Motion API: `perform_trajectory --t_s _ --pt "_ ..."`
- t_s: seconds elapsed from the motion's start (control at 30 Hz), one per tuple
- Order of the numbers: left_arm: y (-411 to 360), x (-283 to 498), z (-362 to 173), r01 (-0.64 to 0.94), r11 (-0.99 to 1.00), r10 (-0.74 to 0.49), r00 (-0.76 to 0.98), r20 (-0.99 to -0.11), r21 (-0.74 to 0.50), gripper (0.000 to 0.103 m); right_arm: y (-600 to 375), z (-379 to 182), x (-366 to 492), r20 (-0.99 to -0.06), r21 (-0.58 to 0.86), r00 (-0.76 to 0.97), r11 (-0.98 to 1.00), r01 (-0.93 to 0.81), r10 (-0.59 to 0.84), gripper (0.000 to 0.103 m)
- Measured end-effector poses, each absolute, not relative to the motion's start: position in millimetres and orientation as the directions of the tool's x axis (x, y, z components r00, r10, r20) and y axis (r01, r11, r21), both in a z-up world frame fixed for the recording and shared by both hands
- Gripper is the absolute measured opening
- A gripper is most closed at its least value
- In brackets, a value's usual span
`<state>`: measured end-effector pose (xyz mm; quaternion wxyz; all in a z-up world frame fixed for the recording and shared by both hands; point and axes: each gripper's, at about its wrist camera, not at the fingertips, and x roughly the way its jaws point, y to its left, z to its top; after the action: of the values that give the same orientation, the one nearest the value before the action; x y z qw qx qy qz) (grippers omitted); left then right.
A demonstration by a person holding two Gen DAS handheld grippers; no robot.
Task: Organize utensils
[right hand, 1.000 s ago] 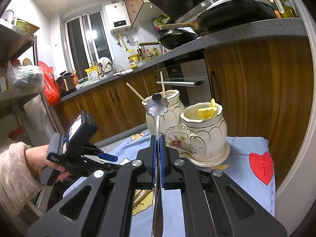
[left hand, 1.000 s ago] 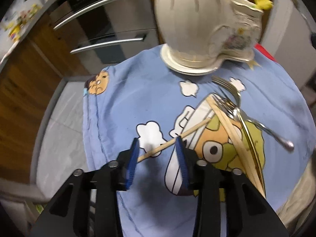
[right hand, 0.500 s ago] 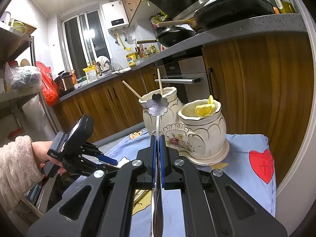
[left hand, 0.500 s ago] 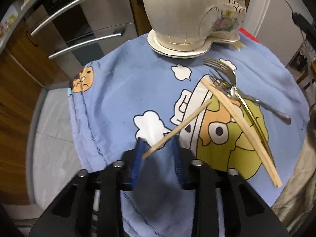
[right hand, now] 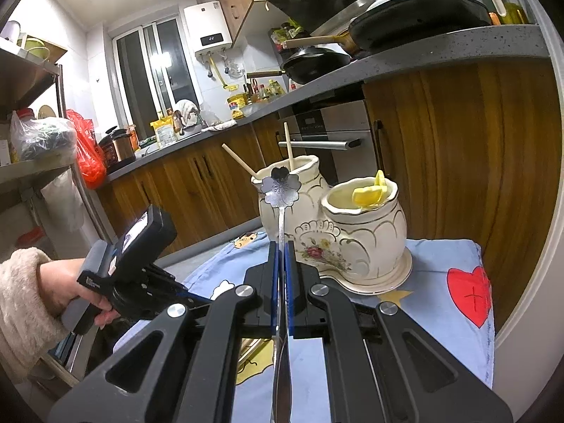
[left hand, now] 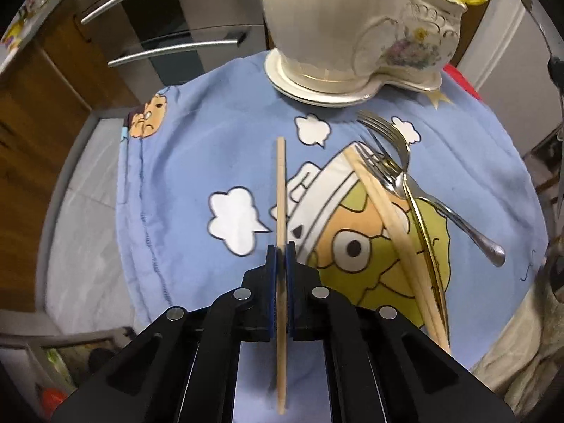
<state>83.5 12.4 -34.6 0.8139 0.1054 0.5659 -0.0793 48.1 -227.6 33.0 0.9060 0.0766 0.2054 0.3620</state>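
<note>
Top of the ceramic holder (left hand: pixel 317 28) beyond the frame's upper edge.

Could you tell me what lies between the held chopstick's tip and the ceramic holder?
In the left wrist view, only bare blue cloth separates the chopstick from the holder.

Left hand-held gripper (left hand: pixel 281 252) has clamped the chopstick (left hand: pixel 281 190).

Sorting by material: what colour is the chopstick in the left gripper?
Pale tan wood chopstick, clearest in left wrist view.
</note>
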Motion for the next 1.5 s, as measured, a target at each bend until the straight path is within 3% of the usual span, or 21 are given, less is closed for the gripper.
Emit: perform_trajectory --t_s 0.1,0.23,0.3,0.33,0.57,0.67,0.83,1.0,1.13,1.5 --pt "5.0 85.4 -36.4 0.233 0.964 0.034 0.367 -0.93 0.127 0.006 -228.8 33.3 47.4 -0.314 0.286 0.654 0.725 -0.626 0.688 0.003" --pt "2.1 88.7 -35.6 0.222 0.965 0.04 0.39 -0.92 0.137 0.013 -231.0 33.7 46.6 -0.31 0.282 0.657 0.727 -0.626 0.687 0.003" --pt "5.3 91.1 -35.5 0.212 0.971 0.02 0.396 -0.918 0.113 0.011 -232.7 33.8 47.2 -0.31 0.287 0.658 0.727 -0.623 0.686 0.003" --pt "5.4 89.0 -35.2 0.216 0.971 0.009 0.402 -0.916 0.104 0.005 -234.3 34.4 47.2 -0.307 0.291 0.66 0.728 -0.621 0.686 0.003" --pt "18.1 63.6 -9.2 0.202 0.979 -0.08 0.544 -0.835 0.038 0.005 -247.0 42.9 45.5 -0.258 0.307 0.694 0.738 -0.601 0.673 0.003" --pt "23.3 41.2 16.3 0.189 0.981 -0.101 0.668 -0.738 0.037 0.005 -254.1 49.3 47.0 -0.226 0.318 0.717 0.745 -0.586 0.66 0.003" --pt "30.7 19.6 61.5 0.229 0.972 -0.224 0.838 -0.498 -0.052 0.005 -259.1 63.0 61.9 -0.191 0.347 0.74 0.75 -0.563 0.645 0.003" --pt "23.7 36.4 91.2 0.247 0.967 -0.255 0.906 -0.339 -0.067 0.005 -257.9 85.5 84.7 -0.141 0.357 0.768 0.756 -0.549 0.624 0.003" --pt "30.4 61.7 107.5 0.254 0.955 -0.283 0.935 -0.212 -0.154 0.005 -259.5 101.1 108.2 -0.092 0.362 0.791 0.761 -0.539 0.604 0.003" --pt "44.3 139.4 138.5 0.259 0.927 -0.274 0.962 -0.017 -0.272 0.005 -247.0 100.2 181.0 -0.059 0.325 0.829 0.796 -0.51 0.556 0.003"
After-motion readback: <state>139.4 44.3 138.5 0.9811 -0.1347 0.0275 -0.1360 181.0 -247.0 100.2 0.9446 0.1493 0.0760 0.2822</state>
